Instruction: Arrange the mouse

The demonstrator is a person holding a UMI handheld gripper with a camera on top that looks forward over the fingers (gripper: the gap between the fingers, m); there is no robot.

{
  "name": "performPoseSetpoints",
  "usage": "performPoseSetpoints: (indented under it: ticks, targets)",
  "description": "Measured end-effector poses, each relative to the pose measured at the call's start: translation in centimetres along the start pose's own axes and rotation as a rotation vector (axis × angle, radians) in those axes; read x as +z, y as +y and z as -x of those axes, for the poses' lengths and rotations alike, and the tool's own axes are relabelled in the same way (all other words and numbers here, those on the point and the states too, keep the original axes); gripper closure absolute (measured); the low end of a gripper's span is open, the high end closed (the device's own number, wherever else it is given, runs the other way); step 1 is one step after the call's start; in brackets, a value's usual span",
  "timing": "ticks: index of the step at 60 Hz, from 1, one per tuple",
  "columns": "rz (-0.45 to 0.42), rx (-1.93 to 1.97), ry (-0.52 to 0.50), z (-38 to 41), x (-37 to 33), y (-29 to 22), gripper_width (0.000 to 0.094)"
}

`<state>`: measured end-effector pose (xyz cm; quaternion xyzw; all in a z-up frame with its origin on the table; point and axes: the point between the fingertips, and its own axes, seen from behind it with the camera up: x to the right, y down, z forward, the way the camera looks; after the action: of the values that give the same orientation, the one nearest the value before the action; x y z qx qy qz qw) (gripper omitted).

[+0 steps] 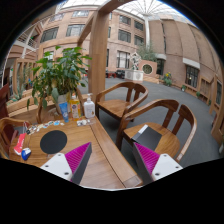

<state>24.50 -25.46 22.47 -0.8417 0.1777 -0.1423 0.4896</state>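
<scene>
Gripper: fingers spread wide, nothing between them, hanging above the near edge of a wooden table. The left pad and right pad, both magenta, frame bare table planks.

Mouse: a small dark rounded object lies on the round black mat at about 10 o'clock from the fingers. It is likely the mouse, though dark on dark makes the outline hard to confirm. It sits well apart from both fingers and ahead of the left one.

Other items on the table: a red and blue object at the table's 9 o'clock edge, type unclear. A clear bottle stands upright at about 11 o'clock, beyond the mat. A blue-topped container stands just beside it, nearer the potted plant.

Seating: one wooden chair at 12 o'clock beyond the table, a second wooden chair at 2 o'clock, just past the right finger.

Surroundings: a courtyard with multi-storey buildings behind, and a pale statue at 1 o'clock in the distance.
</scene>
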Motion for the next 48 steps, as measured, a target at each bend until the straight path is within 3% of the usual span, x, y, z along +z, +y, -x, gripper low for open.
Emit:
performPoseSetpoints:
  ticks: [9, 19, 35, 48]
  targets:
    - [0.010, -0.021, -0.012, 0.5, -0.3, 2.0, 0.0081]
    - [0.076, -0.062, -0.069, 4.0, -1.4, 8.5, 0.0084]
    - [0.212, -0.181, -0.342, 19.6, -4.5, 20.1, 0.0082]
    - [0.191, -0.211, -0.552, 36.2, -5.7, 22.7, 0.0082]
